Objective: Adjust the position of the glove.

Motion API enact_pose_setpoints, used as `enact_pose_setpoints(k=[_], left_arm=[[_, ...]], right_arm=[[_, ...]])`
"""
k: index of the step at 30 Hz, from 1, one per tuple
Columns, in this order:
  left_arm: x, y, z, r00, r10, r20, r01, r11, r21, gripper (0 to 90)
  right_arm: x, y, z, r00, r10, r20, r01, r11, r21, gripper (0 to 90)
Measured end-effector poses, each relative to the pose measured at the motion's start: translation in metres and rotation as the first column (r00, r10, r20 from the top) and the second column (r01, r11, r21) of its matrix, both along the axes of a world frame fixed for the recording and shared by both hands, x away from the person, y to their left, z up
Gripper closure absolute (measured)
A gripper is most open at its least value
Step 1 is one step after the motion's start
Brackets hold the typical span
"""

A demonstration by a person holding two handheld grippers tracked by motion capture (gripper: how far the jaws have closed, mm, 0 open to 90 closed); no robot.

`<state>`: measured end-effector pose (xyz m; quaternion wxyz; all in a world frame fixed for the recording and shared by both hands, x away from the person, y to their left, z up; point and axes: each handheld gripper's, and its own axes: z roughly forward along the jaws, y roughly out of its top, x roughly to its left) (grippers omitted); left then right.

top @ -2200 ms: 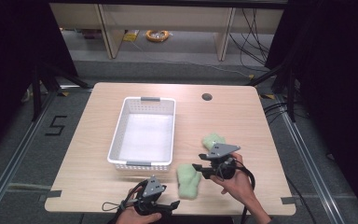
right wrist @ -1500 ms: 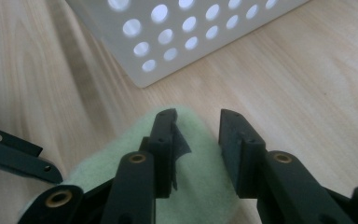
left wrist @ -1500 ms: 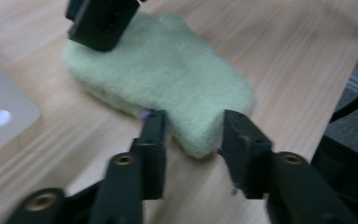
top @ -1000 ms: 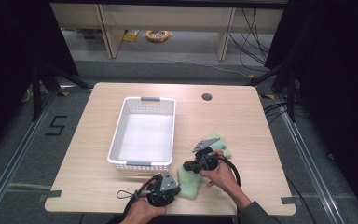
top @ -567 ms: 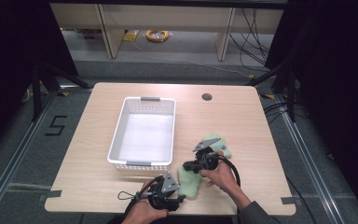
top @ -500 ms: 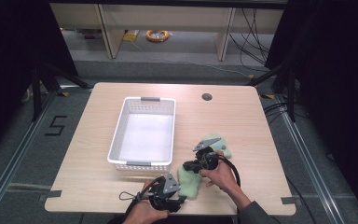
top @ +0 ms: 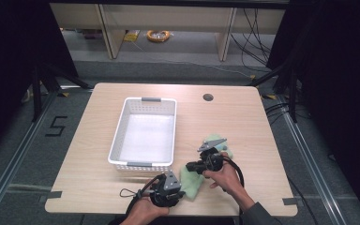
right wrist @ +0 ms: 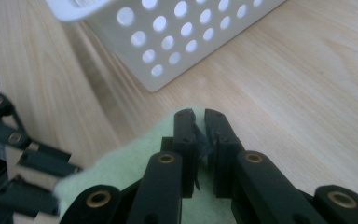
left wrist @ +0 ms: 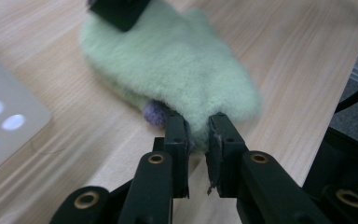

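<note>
A pale green fleece cloth (top: 193, 183) lies on the wooden table near its front edge, right of the white basket (top: 117, 140). My left gripper (top: 180, 193) comes at it from the left. In the left gripper view its jaws (left wrist: 198, 123) have just been closing and now pinch the near edge of the fleece (left wrist: 177, 60); a small purple bit shows under that edge. My right gripper (top: 190, 167) rests on the cloth's far part. Its jaws (right wrist: 196, 114) are shut at the rim of the fleece (right wrist: 126, 163).
The perforated basket wall (right wrist: 191, 42) stands close beyond the right gripper's tips and is empty inside. A round cable hole (top: 208, 97) sits at the table's back right. The table's front edge is just behind both hands.
Since the oldest frame the left gripper has moved right, up to the cloth's near edge. The right gripper has shifted slightly left with the cloth. Over the last second both hands stay put.
</note>
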<state>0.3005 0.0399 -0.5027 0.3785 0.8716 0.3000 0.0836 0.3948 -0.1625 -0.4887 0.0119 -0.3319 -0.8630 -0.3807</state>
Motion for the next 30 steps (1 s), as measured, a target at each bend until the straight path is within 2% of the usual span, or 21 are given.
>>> enact_pose_setpoints(k=[2, 4, 6, 7, 8, 11, 12, 13, 14, 15, 16, 18, 21, 22, 23, 25, 26, 27, 28, 29, 30], left_arm=[[0.001, 0.003, 0.002, 1.0000, 0.002, 0.001, -0.002, 1.0000, 0.002, 79.1], [0.003, 0.006, 0.004, 0.9999, -0.001, 0.013, 0.001, 1.0000, 0.006, 79.4], [0.003, 0.005, 0.007, 0.9997, -0.017, 0.015, 0.017, 0.9998, -0.004, 79.5], [0.004, 0.005, 0.008, 0.9987, -0.040, 0.032, 0.040, 0.9991, 0.015, 79.5], [0.003, 0.003, 0.007, 0.9996, -0.023, 0.018, 0.023, 0.9997, -0.003, 79.6], [0.004, -0.001, 0.008, 0.9984, -0.055, 0.012, 0.055, 0.9985, 0.001, 79.6], [0.006, -0.001, 0.010, 0.9965, -0.079, 0.027, 0.078, 0.9968, 0.018, 79.6], [0.007, -0.004, 0.010, 0.9970, -0.073, 0.025, 0.073, 0.9971, 0.021, 79.6], [0.007, -0.005, 0.011, 0.9960, -0.085, 0.024, 0.085, 0.9962, 0.017, 79.6], [0.009, -0.007, 0.012, 0.9943, -0.104, 0.026, 0.103, 0.9945, 0.017, 79.6], [0.008, -0.010, 0.011, 0.9959, -0.090, 0.013, 0.090, 0.9960, 0.008, 79.6], [0.011, -0.013, 0.012, 0.9916, -0.127, 0.024, 0.126, 0.9915, 0.031, 79.5], [0.016, -0.017, 0.010, 0.9887, -0.149, 0.016, 0.148, 0.9876, 0.054, 79.5], [0.016, -0.019, 0.008, 0.9904, -0.138, 0.011, 0.137, 0.9898, 0.037, 79.4], [0.018, -0.019, 0.008, 0.9890, -0.148, 0.001, 0.148, 0.9877, 0.051, 79.5], [0.019, -0.021, 0.005, 0.9892, -0.147, -0.001, 0.147, 0.9877, 0.055, 79.4], [0.021, -0.021, 0.006, 0.9864, -0.164, 0.004, 0.164, 0.9836, 0.075, 79.4], [0.021, -0.023, 0.004, 0.9897, -0.143, 0.001, 0.143, 0.9880, 0.059, 79.3], [0.022, -0.022, 0.003, 0.9884, -0.151, -0.007, 0.152, 0.9861, 0.068, 79.3], [0.022, -0.023, 0.002, 0.9898, -0.142, -0.009, 0.143, 0.9881, 0.058, 79.2], [0.024, -0.020, 0.003, 0.9859, -0.167, -0.011, 0.167, 0.9817, 0.092, 79.1]], right_arm=[[-0.002, -0.003, 0.001, 0.9999, 0.005, 0.013, -0.005, 1.000, 0.010, 84.3], [-0.012, -0.014, 0.011, 0.9995, -0.027, 0.018, 0.027, 0.999, 0.019, 84.6], [-0.018, -0.022, 0.016, 0.9986, -0.043, 0.031, 0.042, 0.999, 0.030, 84.7], [-0.023, -0.025, 0.017, 0.9976, -0.065, 0.021, 0.064, 0.997, 0.051, 84.8], [-0.026, -0.031, 0.019, 0.9975, -0.059, 0.038, 0.057, 0.997, 0.046, 84.9], [-0.039, -0.041, 0.020, 0.9963, -0.078, 0.037, 0.075, 0.995, 0.071, 85.0], [-0.044, -0.046, 0.020, 0.9954, -0.078, 0.056, 0.073, 0.994, 0.076, 85.1], [-0.048, -0.049, 0.022, 0.9943, -0.091, 0.056, 0.087, 0.994, 0.063, 85.1], [-0.054, -0.053, 0.022, 0.9938, -0.108, 0.027, 0.106, 0.992, 0.073, 85.1], [-0.056, -0.055, 0.021, 0.9943, -0.100, 0.036, 0.097, 0.991, 0.089, 85.2], [-0.061, -0.059, 0.022, 0.9929, -0.117, 0.022, 0.115, 0.990, 0.080, 85.2], [-0.065, -0.066, 0.019, 0.9922, -0.117, 0.042, 0.114, 0.990, 0.077, 85.2], [-0.071, -0.073, 0.015, 0.9902, -0.136, 0.032, 0.133, 0.988, 0.075, 85.3], [-0.072, -0.075, 0.012, 0.9918, -0.126, 0.020, 0.124, 0.988, 0.090, 85.3], [-0.074, -0.076, 0.011, 0.9892, -0.145, 0.016, 0.144, 0.987, 0.074, 85.3], [-0.074, -0.078, 0.007, 0.9912, -0.131, 0.019, 0.129, 0.989, 0.074, 85.3], [-0.074, -0.078, 0.006, 0.9917, -0.128, 0.008, 0.128, 0.989, 0.069, 85.3], [-0.075, -0.078, 0.006, 0.9903, -0.139, 0.015, 0.138, 0.989, 0.054, 85.3], [-0.074, -0.078, 0.004, 0.9898, -0.140, 0.029, 0.139, 0.989, 0.043, 85.3], [-0.075, -0.076, 0.003, 0.9876, -0.157, 0.003, 0.157, 0.986, 0.051, 85.2], [-0.073, -0.077, 0.001, 0.9892, -0.147, 0.009, 0.146, 0.989, 0.036, 85.2]])
